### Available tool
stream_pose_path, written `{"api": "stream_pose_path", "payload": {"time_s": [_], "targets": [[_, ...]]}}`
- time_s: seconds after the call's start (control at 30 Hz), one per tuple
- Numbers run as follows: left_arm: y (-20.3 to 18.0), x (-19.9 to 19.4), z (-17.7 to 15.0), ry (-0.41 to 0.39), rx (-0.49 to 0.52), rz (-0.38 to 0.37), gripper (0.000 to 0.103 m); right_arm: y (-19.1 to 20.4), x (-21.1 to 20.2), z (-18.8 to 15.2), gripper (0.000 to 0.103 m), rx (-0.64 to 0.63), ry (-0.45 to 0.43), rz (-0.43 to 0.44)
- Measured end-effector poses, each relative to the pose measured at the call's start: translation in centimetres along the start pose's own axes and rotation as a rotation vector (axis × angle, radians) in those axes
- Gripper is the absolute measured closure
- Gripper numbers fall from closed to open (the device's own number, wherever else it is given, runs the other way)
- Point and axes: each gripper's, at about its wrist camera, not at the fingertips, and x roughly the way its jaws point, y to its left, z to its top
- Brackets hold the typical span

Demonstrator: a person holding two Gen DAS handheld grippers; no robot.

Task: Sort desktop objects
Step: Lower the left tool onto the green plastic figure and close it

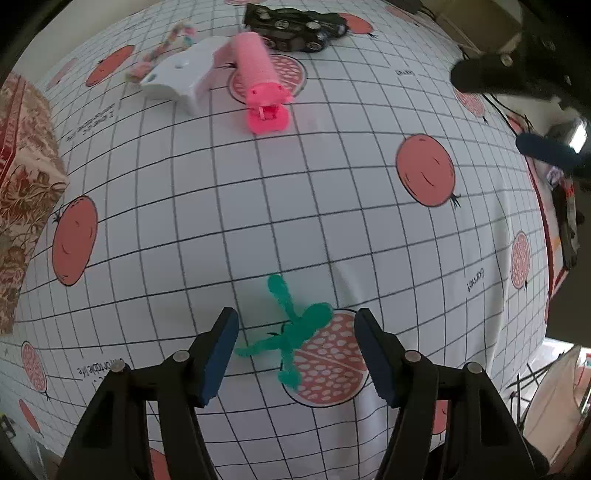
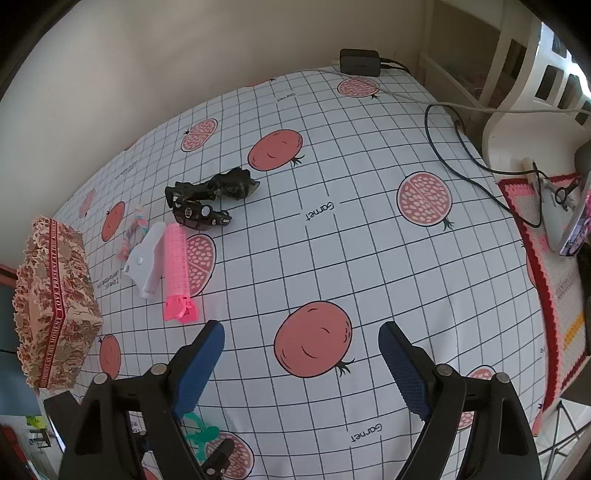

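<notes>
A green pipe-cleaner figure point(image 1: 295, 328) lies on the gridded pomegranate-print cloth point(image 1: 314, 206), partly over a printed pomegranate half. My left gripper point(image 1: 295, 321) points straight down over it, open, one blue pad on each side and neither touching it. In the right wrist view the figure point(image 2: 201, 437) shows at the bottom left, behind my right gripper's left finger. My right gripper point(image 2: 301, 332) hangs open over bare cloth with nothing between its fingers. Farther off lie a pink ribbed roller point(image 1: 258, 77), a white plastic piece point(image 1: 181, 77) and a black toy car point(image 1: 295, 29).
A patterned red-and-cream box point(image 2: 55, 295) stands at the left edge. A pastel braided cord point(image 2: 135, 229) lies beside the white piece. A black charger point(image 2: 360, 61) and cables sit at the far edge. A crochet mat point(image 2: 554, 277) and phone point(image 2: 576, 232) are on the right.
</notes>
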Motion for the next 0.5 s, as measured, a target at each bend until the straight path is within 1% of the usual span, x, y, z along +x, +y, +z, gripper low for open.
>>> {"api": "stream_pose_path", "payload": {"time_s": [0.07, 0.17, 0.3, 0.37, 0.43, 0.5], "targets": [[-0.4, 0.1, -0.2, 0.006, 0.021, 0.004, 0.038, -0.1, 0.0, 0.0, 0.015, 0.002, 0.001, 0.0], [-0.9, 0.2, -0.4, 0.003, 0.062, 0.029, 0.039, -0.2, -0.1, 0.0, 0.015, 0.007, 0.0, -0.002], [-0.9, 0.0, -0.6, 0.0, 0.08, 0.044, 0.046, -0.2, 0.0, 0.1, 0.015, 0.007, 0.001, -0.002], [-0.9, 0.0, -0.8, -0.001, 0.092, 0.05, 0.047, -0.2, 0.0, 0.1, 0.015, 0.006, 0.001, -0.002], [-1.2, 0.0, -1.0, -0.002, 0.122, 0.074, 0.048, -0.2, 0.0, 0.1, 0.015, 0.007, 0.0, -0.001], [-1.5, 0.1, -1.2, -0.004, 0.158, 0.119, 0.048, -0.2, 0.0, 0.1, 0.015, 0.007, 0.0, -0.002]]}}
